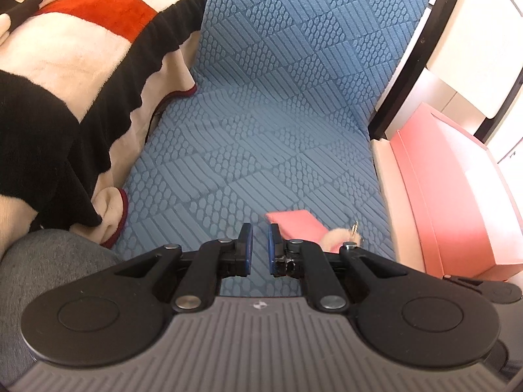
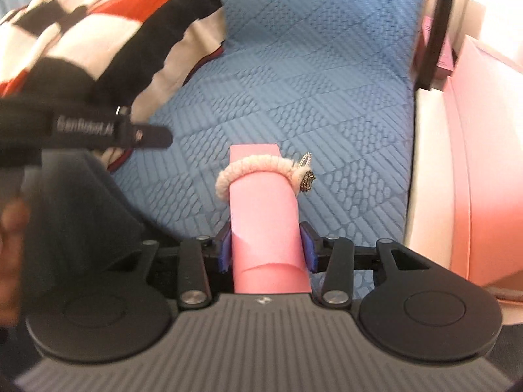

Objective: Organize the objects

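right wrist view: right gripper fingers clamp a rolled pink paper, a fuzzy hair tie looped around it, above the blue sofa. left gripper fingers sit slightly apart, holding nothing.

In your right wrist view, the only legible writing is blurred white lettering on the black strap at the left, across the gloved hand; it seems to read "GenRobot.AI", though the blur leaves that uncertain. A small emblem on each grey camera housing carries no readable letters
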Action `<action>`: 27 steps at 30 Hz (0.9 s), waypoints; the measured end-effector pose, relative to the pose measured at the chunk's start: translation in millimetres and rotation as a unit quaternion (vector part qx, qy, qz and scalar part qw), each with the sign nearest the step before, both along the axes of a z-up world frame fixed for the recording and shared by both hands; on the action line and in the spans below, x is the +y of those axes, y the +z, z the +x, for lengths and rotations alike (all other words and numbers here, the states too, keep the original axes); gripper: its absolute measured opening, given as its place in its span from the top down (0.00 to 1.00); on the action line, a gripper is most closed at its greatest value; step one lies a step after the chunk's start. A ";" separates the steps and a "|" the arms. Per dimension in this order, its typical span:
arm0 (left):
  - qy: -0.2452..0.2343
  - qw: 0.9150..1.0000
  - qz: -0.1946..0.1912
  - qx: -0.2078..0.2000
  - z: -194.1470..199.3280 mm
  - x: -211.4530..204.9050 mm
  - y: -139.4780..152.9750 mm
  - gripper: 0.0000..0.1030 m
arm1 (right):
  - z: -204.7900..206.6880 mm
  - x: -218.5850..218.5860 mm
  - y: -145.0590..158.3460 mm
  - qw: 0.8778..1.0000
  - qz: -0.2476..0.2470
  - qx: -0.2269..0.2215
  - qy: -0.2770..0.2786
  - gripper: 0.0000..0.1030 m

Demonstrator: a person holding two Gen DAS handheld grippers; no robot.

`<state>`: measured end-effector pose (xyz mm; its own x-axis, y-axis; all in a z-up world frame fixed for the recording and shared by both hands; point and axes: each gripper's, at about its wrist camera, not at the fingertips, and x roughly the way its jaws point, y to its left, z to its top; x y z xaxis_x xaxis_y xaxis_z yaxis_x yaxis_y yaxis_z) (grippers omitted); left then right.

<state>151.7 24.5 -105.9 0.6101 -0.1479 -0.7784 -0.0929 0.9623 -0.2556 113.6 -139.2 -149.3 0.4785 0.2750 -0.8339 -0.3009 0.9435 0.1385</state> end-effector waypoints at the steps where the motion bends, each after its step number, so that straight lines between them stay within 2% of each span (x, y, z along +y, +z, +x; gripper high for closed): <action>1: -0.002 1.000 -0.001 0.001 -0.7 -1.6 -0.1 0.89 | -0.6 -0.8 1.5 1.000 0.000 -0.002 -0.005 0.64; 5: -0.009 1.000 -0.008 0.005 -2.4 -9.4 -5.3 0.89 | 1.0 -3.8 5.3 1.000 0.001 -0.012 -0.026 0.66; 9: -0.009 0.999 -0.038 0.019 2.8 -10.4 -23.5 0.89 | 2.2 -4.1 -5.6 1.000 -0.004 0.000 -0.031 0.66; 11: -0.005 0.997 -0.068 0.031 9.2 -8.5 -33.5 0.89 | 0.0 -5.6 -11.9 0.999 -0.008 0.002 -0.034 0.66; 14: -0.010 0.990 -0.134 0.042 23.8 -5.9 -47.4 0.89 | -4.2 -8.8 -20.7 0.999 -0.005 0.010 -0.042 0.66; 16: -0.017 0.985 -0.163 0.051 33.0 -7.0 -55.5 0.89 | -5.4 -9.7 -24.9 0.999 -0.005 0.011 -0.047 0.66; 18: -0.013 0.980 -0.189 0.053 39.3 -5.4 -61.4 0.81 | -5.5 -10.9 -27.8 0.999 -0.006 0.012 -0.052 0.66; 20: -0.004 0.975 -0.213 0.059 45.8 -1.3 -68.8 0.55 | -5.8 -12.2 -29.9 0.998 0.000 0.015 -0.056 0.66; 23: -0.008 0.968 -0.241 0.062 54.0 1.5 -77.2 0.54 | -6.2 -10.3 -30.9 0.998 0.000 0.013 -0.056 0.66; 27: -0.016 0.972 -0.221 0.073 65.7 -6.6 -84.5 0.59 | -6.6 -8.2 -30.3 0.998 -0.004 0.009 -0.055 0.64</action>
<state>217.4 17.9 -190.4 0.4880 -0.5051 -0.7119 -0.1307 0.7640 -0.6318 107.0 -147.3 -179.7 0.4903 0.2156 -0.8445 -0.1929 0.9717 0.1361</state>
